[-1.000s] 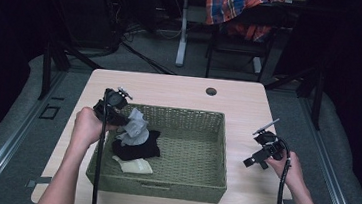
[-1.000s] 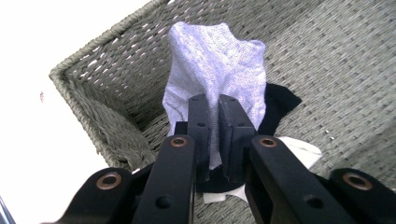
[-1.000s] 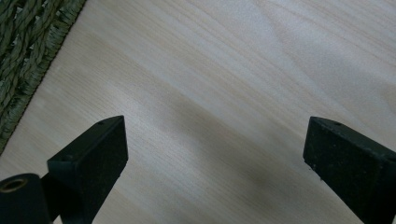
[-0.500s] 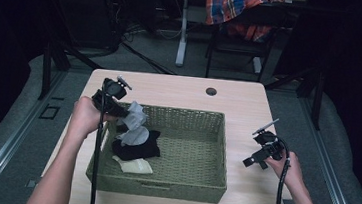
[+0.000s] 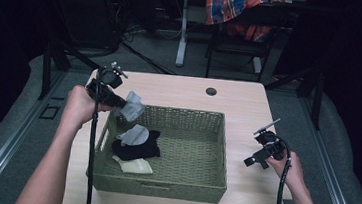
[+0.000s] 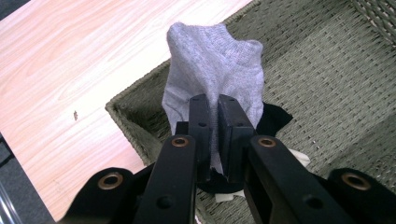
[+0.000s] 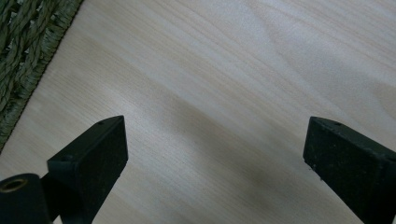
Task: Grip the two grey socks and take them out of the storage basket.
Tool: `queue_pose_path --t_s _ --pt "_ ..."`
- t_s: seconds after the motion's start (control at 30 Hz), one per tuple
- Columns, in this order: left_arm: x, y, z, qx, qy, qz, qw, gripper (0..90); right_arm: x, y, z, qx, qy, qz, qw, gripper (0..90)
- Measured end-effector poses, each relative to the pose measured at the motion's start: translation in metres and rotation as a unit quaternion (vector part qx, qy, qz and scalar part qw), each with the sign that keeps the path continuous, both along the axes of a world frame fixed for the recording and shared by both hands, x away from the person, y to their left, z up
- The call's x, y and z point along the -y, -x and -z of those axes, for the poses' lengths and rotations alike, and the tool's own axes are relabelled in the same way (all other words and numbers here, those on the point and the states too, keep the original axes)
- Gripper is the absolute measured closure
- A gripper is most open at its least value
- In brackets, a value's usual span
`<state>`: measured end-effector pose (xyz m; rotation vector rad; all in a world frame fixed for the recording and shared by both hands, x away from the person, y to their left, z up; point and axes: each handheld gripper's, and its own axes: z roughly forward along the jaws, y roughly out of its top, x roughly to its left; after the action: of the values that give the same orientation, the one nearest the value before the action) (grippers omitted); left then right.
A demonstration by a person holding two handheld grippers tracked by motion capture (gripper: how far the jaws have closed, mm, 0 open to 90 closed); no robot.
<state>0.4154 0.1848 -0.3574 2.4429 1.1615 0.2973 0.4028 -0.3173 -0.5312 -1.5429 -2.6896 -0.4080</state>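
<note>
the left gripper (image 6: pixel 212 121) pinches a grey sock (image 6: pixel 212 70) over the basket (image 5: pixel 161 185) corner; a thin grip may slip. the right gripper (image 7: pixel 215 154) hangs open above the worktop (image 7: pixel 233 70).

A lit table in a dark room

We see the table (image 5: pixel 180 89) bright under light from above, the surroundings almost black; the right gripper (image 7: pixel 215 154) has blurred jaws and throws soft shadows.

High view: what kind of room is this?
Probably a lab or office data-collection space: a light wood desk with a cable hole, dark surrounds with metal frame legs, and a chair draped with a plaid shirt behind.
</note>
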Motion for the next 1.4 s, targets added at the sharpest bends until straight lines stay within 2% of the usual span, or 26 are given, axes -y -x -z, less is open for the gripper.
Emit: queue_pose_path --t_s 0.1,0.13,0.17,0.33,0.37,0.47,0.5,0.57,0.77,0.83,0.87,0.93,1.0,1.03,1.13,1.2,1.33,1.4 --pt "-0.003 -0.003 -0.004 -0.003 0.011 -0.001 0.9999 85.3 0.000 -0.001 0.000 -0.002 0.005 -0.003 1.0000 6.2" --pt "-0.004 -0.004 -0.005 -0.003 0.011 0.000 0.9999 85.3 -0.001 0.002 0.003 0.011 -0.017 0.017 0.9996 6.2" --pt "-0.004 -0.004 -0.007 -0.001 0.011 -0.001 0.9999 85.3 -0.001 0.001 0.001 0.010 -0.007 0.012 0.9999 6.1" --pt "-0.008 -0.007 -0.016 0.004 0.006 -0.009 0.9999 85.3 0.000 0.000 0.000 -0.002 0.001 -0.003 1.0000 6.1" --pt "-0.009 -0.007 -0.017 0.005 0.005 -0.011 0.9999 85.3 -0.002 0.002 0.003 0.011 -0.020 0.021 0.9995 6.2" --pt "-0.013 -0.009 -0.023 0.011 -0.001 -0.020 0.9997 85.3 0.000 -0.001 -0.002 -0.005 0.003 -0.007 1.0000 6.2" --pt "-0.014 -0.010 -0.025 0.014 -0.001 -0.022 0.9997 85.3 0.000 0.000 0.000 0.003 -0.001 0.003 1.0000 6.2" --pt "-0.016 -0.010 -0.028 0.021 -0.006 -0.027 0.9994 85.2 0.000 0.000 0.000 -0.002 -0.001 0.000 1.0000 6.2" --pt "-0.025 -0.016 -0.033 0.024 -0.012 -0.044 0.9986 85.2 -0.001 0.000 0.000 -0.003 0.000 -0.001 1.0000 6.1" --pt "-0.029 -0.017 -0.033 0.024 -0.016 -0.051 0.9983 85.2 -0.001 0.000 0.000 -0.003 0.001 -0.001 1.0000 6.1" --pt "-0.032 -0.018 -0.033 0.026 -0.018 -0.055 0.9980 85.2 -0.002 0.002 0.002 0.008 -0.014 0.015 0.9998 6.1" --pt "-0.037 -0.018 -0.033 0.036 -0.030 -0.065 0.9968 85.2 -0.001 0.001 0.000 0.003 -0.002 0.001 1.0000 6.1" --pt "-0.044 -0.019 -0.032 0.037 -0.032 -0.075 0.9960 85.2 0.000 0.000 -0.001 -0.004 0.003 -0.003 1.0000 6.1" --pt "-0.048 -0.019 -0.032 0.038 -0.034 -0.078 0.9956 85.2 -0.002 0.002 0.001 0.009 -0.006 0.010 0.9999 6.1" --pt "-0.060 -0.020 -0.029 0.038 -0.030 -0.093 0.9944 85.2 -0.002 0.001 -0.001 0.004 0.003 -0.003 1.0000 6.1" --pt "-0.067 -0.020 -0.027 0.036 -0.028 -0.102 0.9937 85.2 -0.003 0.002 0.001 0.010 -0.003 0.008 0.9999 6.2" --pt "-0.081 -0.021 -0.017 0.033 -0.025 -0.121 0.9918 85.2 -0.003 0.001 0.002 0.007 -0.004 0.007 0.9999 6.1" --pt "-0.086 -0.022 -0.011 0.029 -0.023 -0.125 0.9915 85.2 -0.002 0.000 0.000 -0.005 0.003 -0.009 0.9999 6.1"
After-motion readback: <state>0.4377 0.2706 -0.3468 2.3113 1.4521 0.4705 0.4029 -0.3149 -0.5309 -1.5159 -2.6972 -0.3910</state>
